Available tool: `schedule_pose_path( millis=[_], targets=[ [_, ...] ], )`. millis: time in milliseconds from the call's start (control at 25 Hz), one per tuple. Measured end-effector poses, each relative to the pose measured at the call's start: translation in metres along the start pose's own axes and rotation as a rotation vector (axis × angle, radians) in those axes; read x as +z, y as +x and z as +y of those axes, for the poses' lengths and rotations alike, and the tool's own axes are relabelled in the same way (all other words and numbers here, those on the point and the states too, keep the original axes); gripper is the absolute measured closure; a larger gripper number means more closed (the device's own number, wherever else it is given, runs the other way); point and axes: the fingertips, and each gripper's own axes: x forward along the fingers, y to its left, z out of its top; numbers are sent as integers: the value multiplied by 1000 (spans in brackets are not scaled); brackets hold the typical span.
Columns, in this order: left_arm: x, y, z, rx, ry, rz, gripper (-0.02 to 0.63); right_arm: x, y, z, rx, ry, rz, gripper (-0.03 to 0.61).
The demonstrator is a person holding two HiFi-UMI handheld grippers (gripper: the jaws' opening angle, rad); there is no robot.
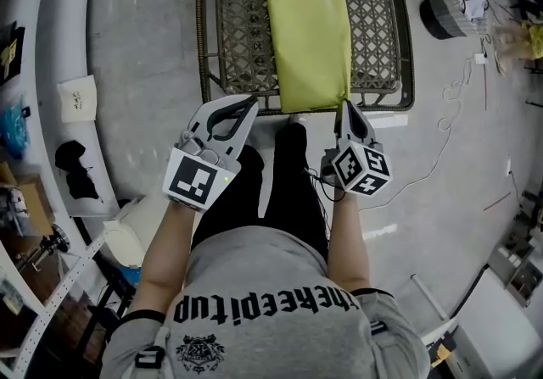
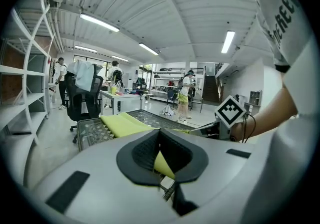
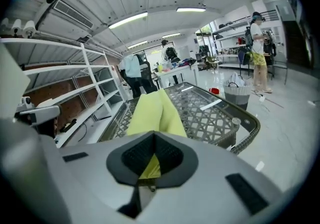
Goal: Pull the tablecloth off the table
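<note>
A lattice-woven counter (image 1: 229, 47) with a dark rounded rim stands on a pale grey floor (image 1: 144, 47) in a long workshop under strip lights. The yellow-green tablecloth (image 1: 310, 30) lies along the counter as a narrow strip, with its near end at the near rim. The right gripper (image 1: 344, 104) has its fingers closed on the near right corner of the cloth. The left gripper (image 1: 252, 102) also has its fingers closed. Its own view shows a sliver of cloth between them, but in the head view the tips look just beside the near left corner. White shelving (image 3: 95, 82) runs along one wall. A black office chair (image 2: 82, 100) and other people (image 2: 186, 95) stand beyond the counter's far end. A grey bin (image 1: 445, 8) sits on the floor to the right, and a white cable (image 1: 450, 123) trails near it. The person's black trousers (image 1: 288, 191) fill the space between the two grippers. The far end of the counter is cut off in the head view, and each gripper's body hides the counter's near rim in its own view.
</note>
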Motion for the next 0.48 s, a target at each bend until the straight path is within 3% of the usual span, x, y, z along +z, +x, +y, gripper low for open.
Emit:
schedule_pose_path(
  millis=[480],
  targets=[
    [-3, 1, -5, -2, 21, 22, 599, -53, 27, -26, -75, 19, 133, 566]
  ],
)
